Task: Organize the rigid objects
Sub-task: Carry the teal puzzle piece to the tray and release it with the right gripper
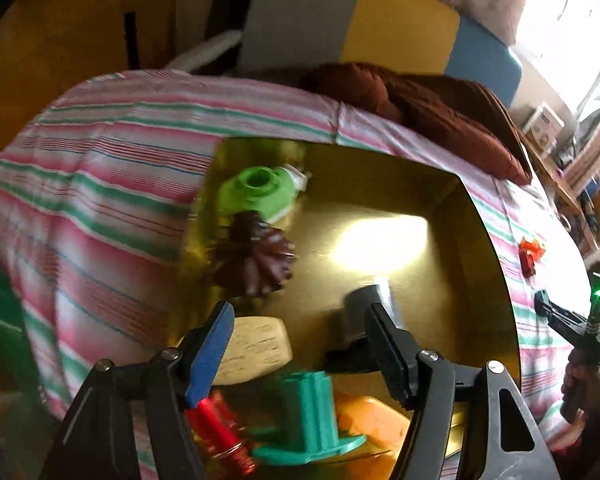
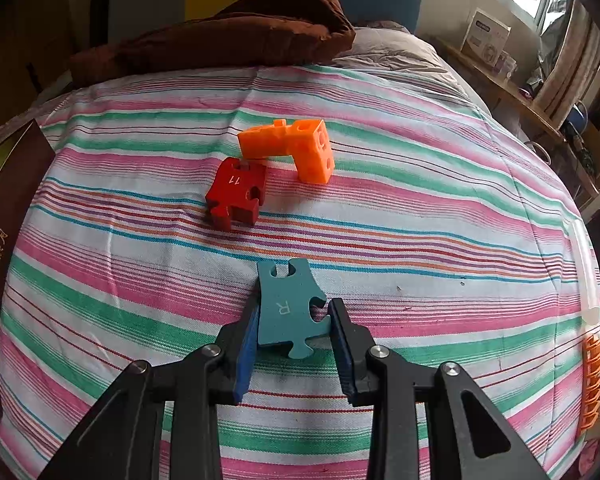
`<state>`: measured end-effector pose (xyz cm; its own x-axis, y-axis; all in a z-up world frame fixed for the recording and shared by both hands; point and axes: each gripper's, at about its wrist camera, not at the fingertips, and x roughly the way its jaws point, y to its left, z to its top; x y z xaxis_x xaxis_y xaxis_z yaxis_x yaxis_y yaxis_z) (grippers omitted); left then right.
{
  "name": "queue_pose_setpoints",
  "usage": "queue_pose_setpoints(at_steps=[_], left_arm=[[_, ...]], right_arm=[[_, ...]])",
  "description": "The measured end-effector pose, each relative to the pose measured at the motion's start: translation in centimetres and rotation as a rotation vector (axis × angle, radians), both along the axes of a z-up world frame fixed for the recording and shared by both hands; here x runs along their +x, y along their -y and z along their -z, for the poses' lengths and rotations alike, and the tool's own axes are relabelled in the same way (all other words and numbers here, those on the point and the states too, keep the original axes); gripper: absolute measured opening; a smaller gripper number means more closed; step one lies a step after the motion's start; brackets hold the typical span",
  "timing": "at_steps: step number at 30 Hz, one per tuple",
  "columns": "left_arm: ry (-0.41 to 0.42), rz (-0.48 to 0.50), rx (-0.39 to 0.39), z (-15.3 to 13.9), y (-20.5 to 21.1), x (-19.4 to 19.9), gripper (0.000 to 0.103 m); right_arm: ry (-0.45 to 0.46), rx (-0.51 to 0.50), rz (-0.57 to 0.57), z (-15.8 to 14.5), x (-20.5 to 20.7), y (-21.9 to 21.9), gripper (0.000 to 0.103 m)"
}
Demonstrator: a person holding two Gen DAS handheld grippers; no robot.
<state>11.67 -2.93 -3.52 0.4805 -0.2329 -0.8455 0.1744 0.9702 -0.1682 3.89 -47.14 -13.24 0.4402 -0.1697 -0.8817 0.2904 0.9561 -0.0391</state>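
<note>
Right claw clamps the teal puzzle piece just above the striped bed, left claw wide, empty over the gold box; thin edge-grip risks piece twisting loose mid-carry.

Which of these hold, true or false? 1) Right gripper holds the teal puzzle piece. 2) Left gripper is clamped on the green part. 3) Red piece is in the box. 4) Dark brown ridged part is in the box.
1) True: the right gripper is shut on the teal puzzle piece.
2) False: the left gripper is open, empty, over the gold box.
3) False: the red puzzle piece lies on the striped cover.
4) True: the dark brown ridged part is inside.
</note>
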Motion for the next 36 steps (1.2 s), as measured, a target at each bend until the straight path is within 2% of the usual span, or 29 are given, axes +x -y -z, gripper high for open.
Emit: queue_pose_setpoints(at_steps=[4, 8, 10, 13, 19, 23, 28, 32, 36], left_arm=[[0.041, -0.03, 0.01, -0.5, -1.6, -1.5, 0.069], [0.071, -0.031, 0.031, -0.6, -2.2, -2.9, 0.069], [0.09, -0.032, 0.04, -0.6, -2.5, -3.5, 0.069], [0.1, -0.037, 0.04, -0.6, -2.8, -4.2, 0.069], [0.143, -0.056, 0.051, -1.0, -3.5, -5.4, 0.07], [0.171, -0.072, 0.061, -1.3, -4.2, -6.1, 0.073], [0.175, -0.103, 0.051, -1.1, -5.5, -6.7, 0.073], [0.173, -0.125, 0.049, -0.8, -6.3, -7.1, 0.073], [0.2, -0.128, 0.077, -0.9, -6.6, -7.7, 0.074]], right_arm=[[-0.015, -0.001, 0.008, -0.2, -0.1, -0.1, 0.033], [-0.07, 0.0, 0.017, -0.8, 0.0, 0.1, 0.033], [-0.069, -0.019, 0.021, -1.7, -0.3, -0.1, 0.033], [-0.022, -0.024, 0.01, -4.5, -0.8, -1.0, 0.033], [0.122, -0.003, -0.16, -10.8, -0.8, -7.6, 0.033], [0.175, 0.062, -0.323, -12.8, -0.1, -14.2, 0.033], [0.157, 0.142, -0.486, -12.0, 2.1, -22.6, 0.033], [0.088, 0.193, -0.503, -9.2, 5.0, -27.1, 0.033], [-0.019, 0.185, -0.539, -5.7, 6.8, -31.0, 0.033]])
